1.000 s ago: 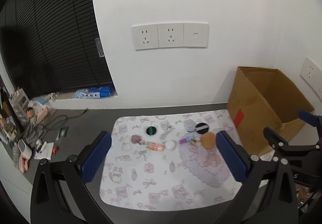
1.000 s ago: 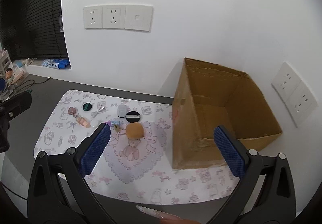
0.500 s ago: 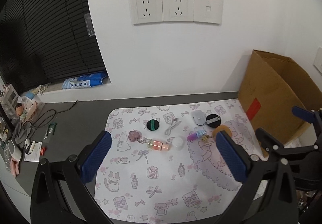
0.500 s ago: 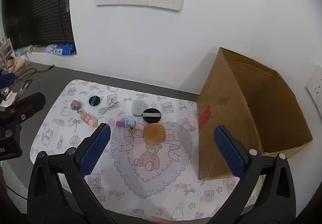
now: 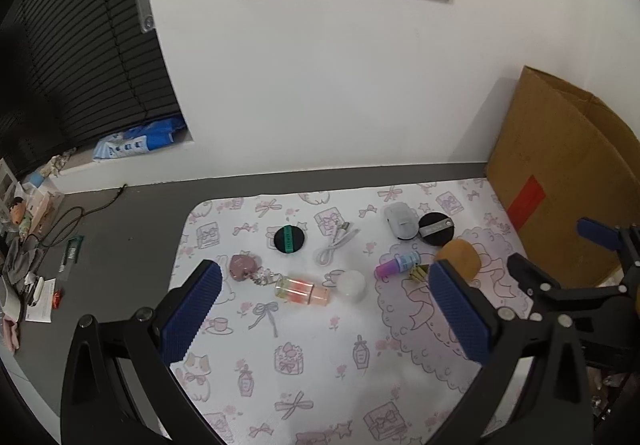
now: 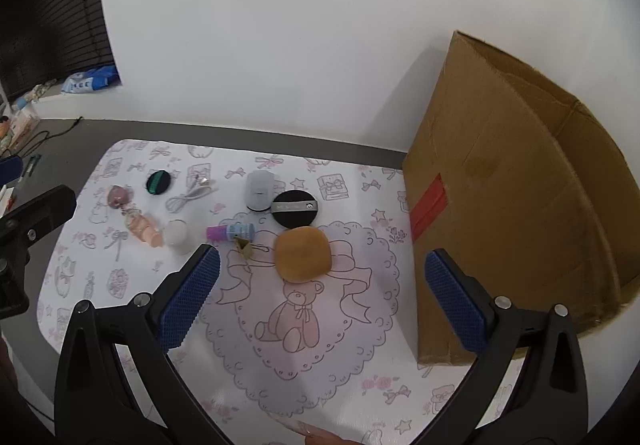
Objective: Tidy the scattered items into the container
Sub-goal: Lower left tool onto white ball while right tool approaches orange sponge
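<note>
Scattered items, none yet boxed.

Left wrist view: our left gripper (image 5: pixel 320 309) hangs wide open and empty above the patterned mat (image 5: pixel 320 385). We count under it a pink charm (image 5: pixel 243 267), a black-and-green puff (image 5: pixel 289 239), a white cable (image 5: pixel 336 245), a clear pink bottle (image 5: pixel 302 289), a white ball (image 5: pixel 351 283), a purple-capped tube (image 5: pixel 396 264), a grey case (image 5: pixel 400 220), a black compact (image 5: pixel 436 229) and a tan sponge (image 5: pixel 458 256).
Right wrist view: our right gripper (image 6: pixel 320 287), jaws spread and empty, points over the tan sponge, just beside the cardboard box (image 6: pixel 520 205). We see nothing in the visible part of the box; we judge the whole tidy is left.
</note>
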Demonstrator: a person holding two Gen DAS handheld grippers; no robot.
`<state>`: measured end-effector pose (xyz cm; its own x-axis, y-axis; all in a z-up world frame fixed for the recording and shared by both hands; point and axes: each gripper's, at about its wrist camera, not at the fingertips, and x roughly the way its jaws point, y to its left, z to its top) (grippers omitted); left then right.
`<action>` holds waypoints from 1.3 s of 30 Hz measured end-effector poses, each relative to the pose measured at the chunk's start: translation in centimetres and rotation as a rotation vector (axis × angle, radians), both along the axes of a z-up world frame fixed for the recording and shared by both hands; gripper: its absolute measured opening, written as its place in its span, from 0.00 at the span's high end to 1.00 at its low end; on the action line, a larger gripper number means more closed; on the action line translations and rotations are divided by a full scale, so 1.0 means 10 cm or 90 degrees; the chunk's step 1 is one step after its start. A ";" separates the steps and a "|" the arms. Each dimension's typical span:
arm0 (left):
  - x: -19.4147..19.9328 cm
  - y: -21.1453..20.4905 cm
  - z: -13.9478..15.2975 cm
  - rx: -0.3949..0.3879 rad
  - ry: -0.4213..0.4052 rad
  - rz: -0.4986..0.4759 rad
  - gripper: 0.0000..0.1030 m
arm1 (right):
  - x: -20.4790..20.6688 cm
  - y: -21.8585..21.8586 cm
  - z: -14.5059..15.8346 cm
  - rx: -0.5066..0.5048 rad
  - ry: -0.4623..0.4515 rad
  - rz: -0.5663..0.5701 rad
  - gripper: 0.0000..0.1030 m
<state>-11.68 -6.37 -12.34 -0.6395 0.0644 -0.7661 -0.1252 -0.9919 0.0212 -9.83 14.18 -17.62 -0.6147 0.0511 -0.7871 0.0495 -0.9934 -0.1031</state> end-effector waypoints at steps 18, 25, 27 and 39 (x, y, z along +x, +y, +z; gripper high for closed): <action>-0.58 0.26 -1.14 0.001 -0.078 -0.024 0.00 | -0.53 0.14 -1.16 0.004 -0.063 -0.018 0.00; -0.66 0.19 -1.36 -0.007 -0.101 -0.019 0.00 | -0.62 0.17 -1.39 0.001 -0.083 -0.018 0.00; -0.66 0.21 -1.40 -0.028 -0.095 -0.020 0.00 | -0.63 0.17 -1.42 -0.013 -0.087 -0.019 0.00; -0.70 0.13 -1.59 -0.001 -0.141 -0.021 0.00 | -0.59 0.24 -1.49 -0.054 -0.087 -0.041 0.00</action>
